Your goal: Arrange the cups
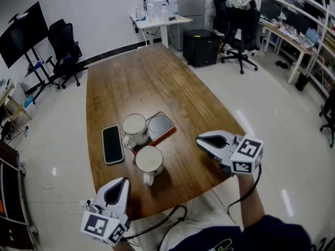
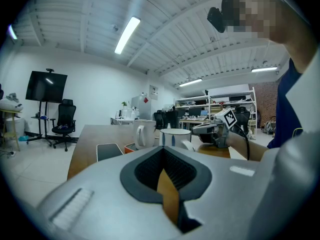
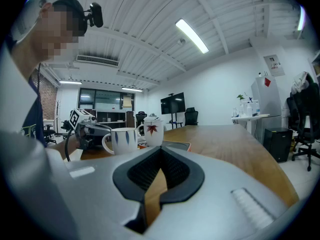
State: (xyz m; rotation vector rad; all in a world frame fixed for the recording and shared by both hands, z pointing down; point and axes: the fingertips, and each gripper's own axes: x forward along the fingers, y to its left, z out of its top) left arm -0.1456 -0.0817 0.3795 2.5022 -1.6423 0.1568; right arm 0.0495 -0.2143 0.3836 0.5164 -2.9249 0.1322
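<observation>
Two white cups stand near the front of the wooden table [image 1: 157, 82]. The nearer cup [image 1: 149, 161] has blue marks [image 3: 123, 140] and its handle points at me. The farther cup [image 1: 134, 127] bears a red leaf [image 3: 152, 133] and stands beside an orange-rimmed tray [image 1: 160, 126]. My left gripper [image 1: 121, 181] hovers at the table's front edge, left of the nearer cup, shut and holding nothing. My right gripper [image 1: 199, 140] hangs to the right of the cups, pointing at them, shut and empty. Each gripper sees the other across the cups.
A black phone [image 1: 112, 144] lies flat to the left of the cups. Office chairs [image 1: 65, 48], a screen on a stand [image 1: 23, 33], a black cabinet [image 1: 200, 47] and desks [image 1: 159, 21] stand around the room, away from the table.
</observation>
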